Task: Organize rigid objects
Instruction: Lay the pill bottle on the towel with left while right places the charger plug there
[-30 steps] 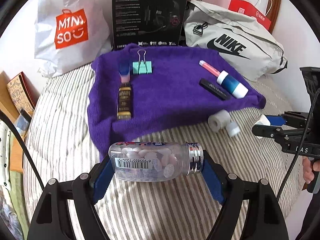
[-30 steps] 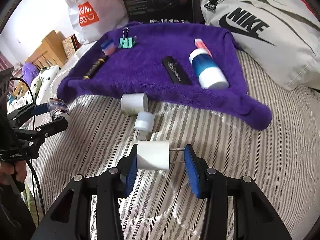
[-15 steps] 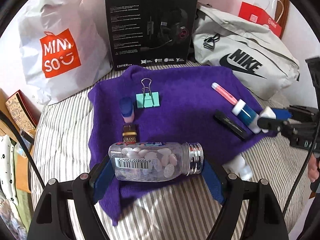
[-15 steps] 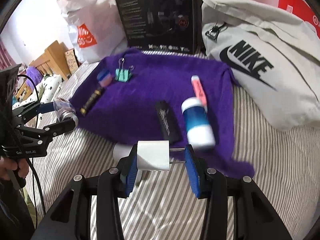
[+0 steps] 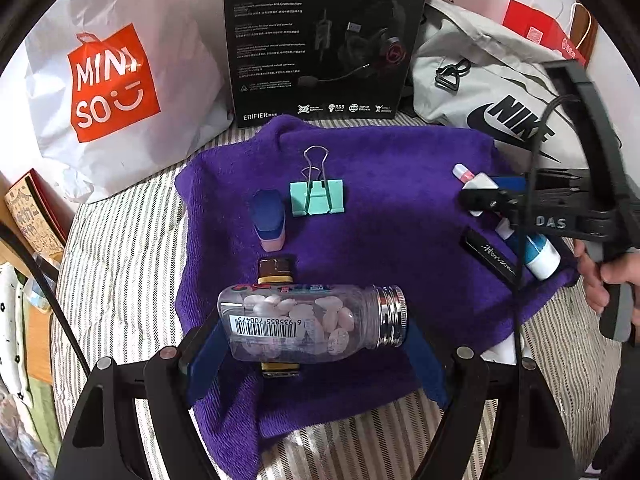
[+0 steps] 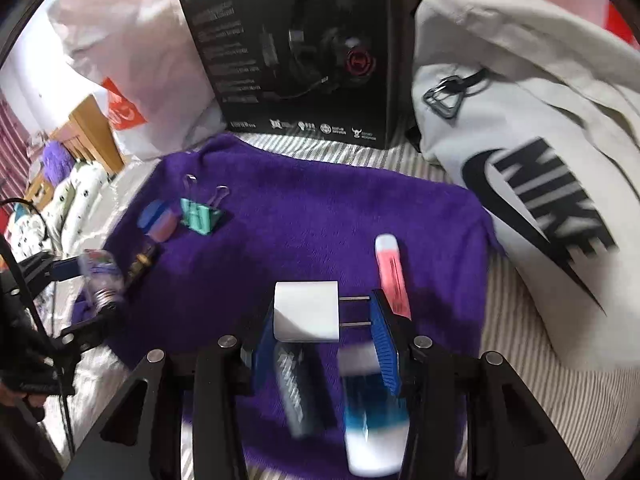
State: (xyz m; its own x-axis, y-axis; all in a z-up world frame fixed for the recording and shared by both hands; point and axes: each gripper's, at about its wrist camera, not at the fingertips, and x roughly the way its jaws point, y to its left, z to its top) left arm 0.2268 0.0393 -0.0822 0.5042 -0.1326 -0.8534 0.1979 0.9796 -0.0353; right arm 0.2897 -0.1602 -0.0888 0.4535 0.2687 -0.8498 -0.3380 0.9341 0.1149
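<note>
My left gripper (image 5: 312, 340) is shut on a clear pill bottle (image 5: 308, 326) with a silver cap, held sideways above the near part of the purple towel (image 5: 400, 248). My right gripper (image 6: 320, 316) is shut on a white plug adapter (image 6: 306, 316), prongs to the right, above the towel's right part. On the towel lie a teal binder clip (image 5: 318, 198), a blue-and-pink eraser (image 5: 269, 220), a brown tube (image 5: 276, 270) partly hidden under the bottle, a black bar (image 5: 492, 258), a pink pen (image 6: 392, 272) and a blue-white bottle (image 6: 372, 424).
The towel lies on a striped bed (image 5: 120, 280). Behind it stand a white MINISO bag (image 5: 108, 80), a black headset box (image 5: 320, 40) and a grey Nike bag (image 5: 492, 92). White objects (image 5: 502, 350) lie past the towel's right edge.
Both grippers have moved forward over the purple towel with their loads. The right gripper has passed above the black bar and the blue-white bottle.
</note>
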